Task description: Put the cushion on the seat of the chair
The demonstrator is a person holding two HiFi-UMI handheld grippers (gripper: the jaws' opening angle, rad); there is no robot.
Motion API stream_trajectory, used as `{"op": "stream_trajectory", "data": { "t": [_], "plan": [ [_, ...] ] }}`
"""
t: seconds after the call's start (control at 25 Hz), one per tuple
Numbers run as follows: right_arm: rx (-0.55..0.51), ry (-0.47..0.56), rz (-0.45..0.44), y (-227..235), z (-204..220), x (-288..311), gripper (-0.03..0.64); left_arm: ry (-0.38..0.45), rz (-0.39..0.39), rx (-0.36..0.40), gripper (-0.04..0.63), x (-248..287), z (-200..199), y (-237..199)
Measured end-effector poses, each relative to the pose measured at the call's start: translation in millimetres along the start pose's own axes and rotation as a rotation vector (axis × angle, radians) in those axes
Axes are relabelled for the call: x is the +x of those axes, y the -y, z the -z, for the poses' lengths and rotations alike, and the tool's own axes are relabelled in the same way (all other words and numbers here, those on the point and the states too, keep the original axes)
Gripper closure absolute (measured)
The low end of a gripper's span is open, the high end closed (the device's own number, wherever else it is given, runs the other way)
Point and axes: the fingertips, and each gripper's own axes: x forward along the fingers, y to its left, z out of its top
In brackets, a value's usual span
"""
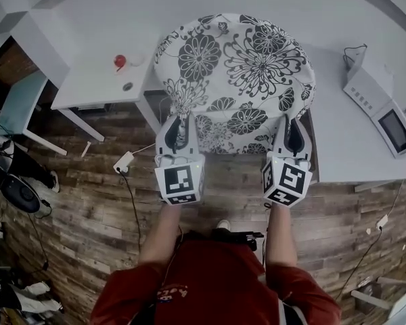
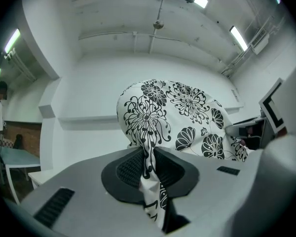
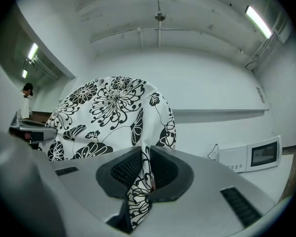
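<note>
- My left hand-held gripper (image 1: 181, 126) is clenched on a fold of the black-and-white floral cushion (image 1: 237, 73).
- My right hand-held gripper (image 1: 292, 128) pinches another fabric fold.
- The puffy, rounded cushion hangs between them, over the smooth white desk (image 1: 101, 39) edge.

— What do we see of the cushion (image 1: 233, 73)?
— It is round and plump, in white cloth with big black flowers.
— How is it held?
— By its near edge. We see the left gripper (image 1: 179, 124) pinching the cloth at one side and the right gripper (image 1: 292, 127) at the other, each with its fingers (image 2: 130, 169) closed on a fold of fabric.
— And where is it?
— It lies stretched out ahead of both grippers, over the desk (image 1: 108, 19) edge. We cannot tell whether it touches the desk.
</note>
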Motion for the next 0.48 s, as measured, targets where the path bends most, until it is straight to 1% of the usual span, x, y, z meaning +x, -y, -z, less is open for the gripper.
{"op": "stream_trajectory", "data": {
  "t": [0.08, 0.16, 0.36, 0.48],
  "plan": [
    [0.011, -0.01, -0.005, -0.9, 0.6, -1.6, 0.558, -0.012, -0.004, 0.004, 0.54, -2.5, -1.5, -0.1],
    [0.0, -0.006, 0.0, -0.4, 0.0, -3.0, 0.558, -0.007, 0.0, -0.005, 0.54, -2.4, 0.2, 0.7],
    [-0.031, 0.065, -0.016, 3.5, -1.8, 6.0, 0.558, 0.069, -0.027, -0.015, 0.54, 1.9, 4.4, 3.4],
    [-0.043, 0.076, -0.021, 3.1, -3.2, 5.7, 0.558, 0.081, -0.034, -0.022, 0.54, 1.2, 4.6, 3.4]
  ]
}}
